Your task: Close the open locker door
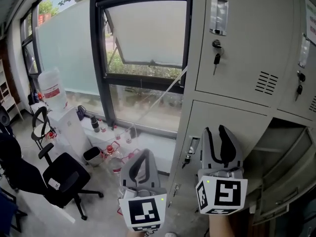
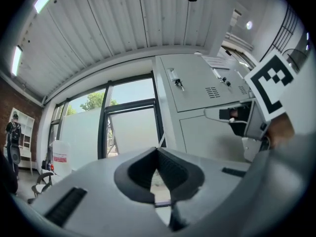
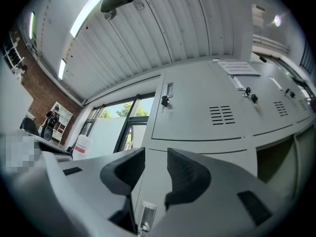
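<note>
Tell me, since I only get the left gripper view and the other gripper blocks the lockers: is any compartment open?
Observer: Yes, the head view shows the lower compartment at far right standing open.
Operator: Is the right gripper holding something?
Observer: No, its tongs stand apart, gripping nothing.
Operator: Where is it?
Observer: In front of the closed lower door, left of that opening.

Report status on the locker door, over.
Left gripper shut, empty. Right gripper open, empty, facing the lower left door, which looks shut. Compartment beside it stands open. No obstruction seen.
</note>
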The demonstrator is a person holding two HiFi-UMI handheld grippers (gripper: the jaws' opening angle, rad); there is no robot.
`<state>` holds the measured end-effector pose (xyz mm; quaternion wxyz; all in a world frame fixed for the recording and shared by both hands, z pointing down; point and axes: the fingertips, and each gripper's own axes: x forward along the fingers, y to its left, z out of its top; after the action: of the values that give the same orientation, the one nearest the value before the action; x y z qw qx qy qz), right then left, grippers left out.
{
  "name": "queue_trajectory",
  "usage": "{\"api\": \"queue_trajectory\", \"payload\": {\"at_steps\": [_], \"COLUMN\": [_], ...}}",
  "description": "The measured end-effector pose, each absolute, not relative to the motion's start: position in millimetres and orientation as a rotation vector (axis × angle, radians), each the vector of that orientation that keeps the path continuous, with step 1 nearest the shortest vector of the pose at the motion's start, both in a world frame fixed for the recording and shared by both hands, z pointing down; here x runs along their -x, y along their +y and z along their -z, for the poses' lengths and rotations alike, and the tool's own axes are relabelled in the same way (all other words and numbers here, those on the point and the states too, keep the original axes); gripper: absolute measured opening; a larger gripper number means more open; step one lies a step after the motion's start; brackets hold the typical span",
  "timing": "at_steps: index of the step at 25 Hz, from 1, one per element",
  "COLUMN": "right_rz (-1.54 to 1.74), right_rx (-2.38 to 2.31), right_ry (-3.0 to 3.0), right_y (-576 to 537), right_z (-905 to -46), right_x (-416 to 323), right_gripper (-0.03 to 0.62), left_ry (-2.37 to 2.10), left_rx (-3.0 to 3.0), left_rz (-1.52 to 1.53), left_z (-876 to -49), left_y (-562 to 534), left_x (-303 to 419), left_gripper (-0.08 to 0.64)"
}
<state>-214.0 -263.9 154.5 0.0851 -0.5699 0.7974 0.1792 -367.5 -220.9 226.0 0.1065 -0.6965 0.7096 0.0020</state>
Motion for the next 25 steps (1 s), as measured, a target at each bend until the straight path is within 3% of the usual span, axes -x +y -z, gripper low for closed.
{"api": "queue_trajectory", "payload": {"at_steps": [7, 25], "right_rz": [-0.465, -0.222], "right_rx": [1.892, 2.448], "right_ry": [2.347, 1.991], "right_y": [-205.7, -74.8], "right_z": [-200.3, -281.3], "right_x": [159.2, -54.6], "right_gripper": [0.171, 0.172], "left_ry": [1.956, 1.550], "left_rx": [2.227, 2.579], "left_rz": [-0.002, 0.033], "left_z": [-246.6, -277.0], "left_y": [-190.8, -137.7], "left_x": [319.0, 132.5], "left_gripper": [0.002, 0.002]}}
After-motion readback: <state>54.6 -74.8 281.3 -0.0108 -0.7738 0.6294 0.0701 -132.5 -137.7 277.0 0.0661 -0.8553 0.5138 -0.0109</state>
